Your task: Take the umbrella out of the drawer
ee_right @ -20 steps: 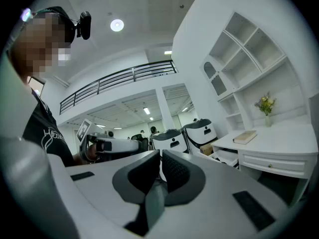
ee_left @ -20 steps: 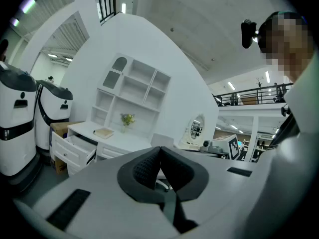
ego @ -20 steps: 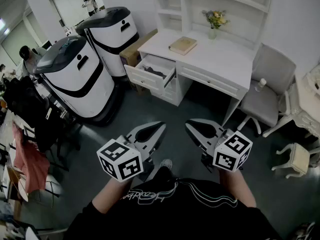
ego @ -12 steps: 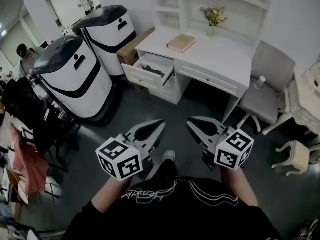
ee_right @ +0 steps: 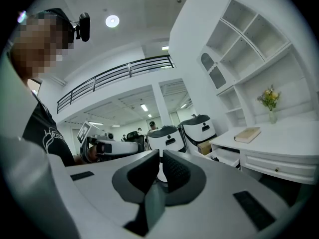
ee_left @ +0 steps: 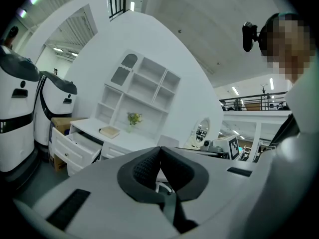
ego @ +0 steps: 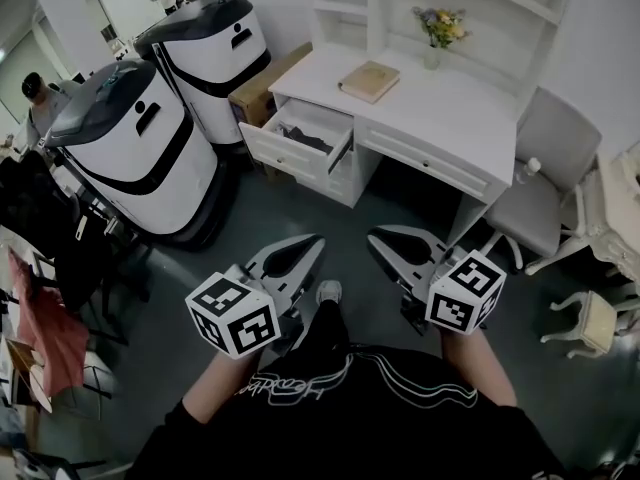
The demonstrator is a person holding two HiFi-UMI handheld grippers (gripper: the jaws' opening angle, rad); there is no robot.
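**Both grippers shut and empty, umbrella lying in the open drawer**

Head view: the person holds the left gripper (ego: 314, 244) and the right gripper (ego: 378, 239) side by side in front of the body, well apart from the white desk (ego: 440, 113). The desk's left drawer (ego: 264, 146) stands pulled out. In it lies the umbrella (ego: 308, 140), a dark, slim shape folded up and stretched along the drawer's length; it is too small to tell more. A book (ego: 368, 80) and a vase of flowers (ego: 443, 30) stand on the desk top.

Left gripper view: the dark padded jaws meet at their tips, with nothing held between them. The open drawer shows far off at the left, but its inside is hidden.

Right gripper view: the jaws are closed together and hold nothing. The desk and drawer lie off to the right.
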